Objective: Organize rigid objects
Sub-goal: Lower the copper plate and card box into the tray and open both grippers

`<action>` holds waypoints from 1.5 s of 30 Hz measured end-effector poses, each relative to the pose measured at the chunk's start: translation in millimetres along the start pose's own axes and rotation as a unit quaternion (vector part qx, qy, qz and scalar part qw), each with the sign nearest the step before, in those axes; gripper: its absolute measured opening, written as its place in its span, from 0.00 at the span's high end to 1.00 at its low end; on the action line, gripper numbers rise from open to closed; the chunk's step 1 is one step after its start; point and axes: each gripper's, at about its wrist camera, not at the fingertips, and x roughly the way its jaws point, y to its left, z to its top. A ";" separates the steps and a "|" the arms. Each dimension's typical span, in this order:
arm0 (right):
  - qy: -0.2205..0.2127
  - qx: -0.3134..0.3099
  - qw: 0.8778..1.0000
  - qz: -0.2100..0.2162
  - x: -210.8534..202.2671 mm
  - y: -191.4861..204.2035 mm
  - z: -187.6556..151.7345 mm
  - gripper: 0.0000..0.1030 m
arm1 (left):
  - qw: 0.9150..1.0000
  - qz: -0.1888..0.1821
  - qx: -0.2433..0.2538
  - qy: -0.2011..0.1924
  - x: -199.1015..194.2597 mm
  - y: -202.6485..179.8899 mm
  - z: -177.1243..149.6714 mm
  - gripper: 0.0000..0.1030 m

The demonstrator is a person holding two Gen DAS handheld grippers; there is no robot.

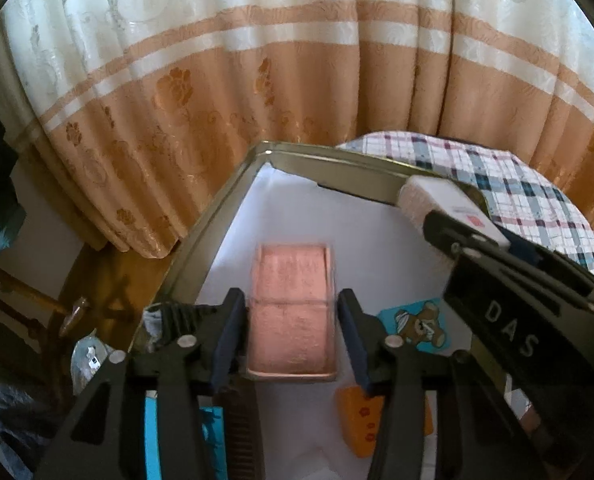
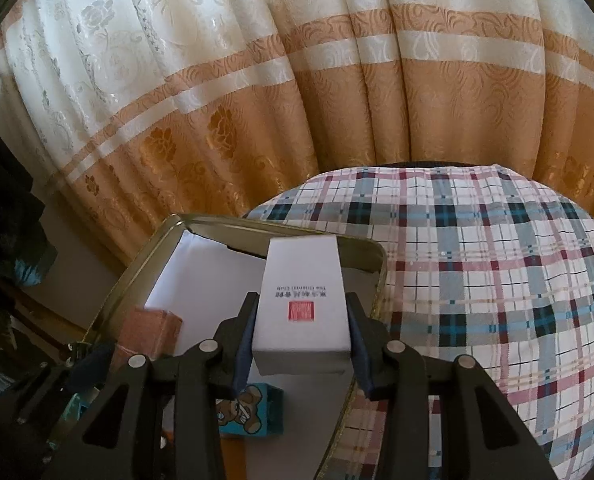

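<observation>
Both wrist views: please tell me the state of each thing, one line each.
Metal tin: open, lidless.
Pink box: lying in the tin, between the open left gripper pads, not pressed.
White box: clamped in the right gripper, over the tin.

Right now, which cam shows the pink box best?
Left wrist. The pink box lies centred in the tin, whole top face visible, between the open left tool fingers. The right wrist view catches only one corner of it at lower left, partly hidden behind the tool bodies.
</observation>
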 end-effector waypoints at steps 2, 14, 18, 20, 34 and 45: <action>0.001 0.002 1.000 0.019 -1.9 0.8 1.0 0.41 | 1.000 0.003 0.024 -0.002 -1.9 -9.2 -0.9 0.10; 0.028 0.011 0.999 0.043 -8.5 6.6 -4.6 0.26 | 1.000 0.015 0.014 -0.001 -7.1 -3.6 -2.9 0.01; 0.027 0.007 0.999 0.039 -10.1 11.2 -9.7 0.25 | 1.000 0.017 0.014 0.001 -11.1 -3.9 -5.5 0.01; 0.026 0.008 0.999 0.038 -12.3 11.8 -12.3 0.25 | 1.000 0.018 0.010 -0.001 -12.9 -2.2 -6.7 0.01; 0.010 0.008 0.999 0.040 -33.6 20.5 -33.3 0.25 | 0.997 0.040 -0.016 -0.059 -39.0 13.3 -31.3 0.01; -0.055 0.006 0.998 0.033 -66.6 18.9 -53.6 0.19 | 0.990 0.034 -0.065 -0.124 -59.5 27.9 -58.5 0.01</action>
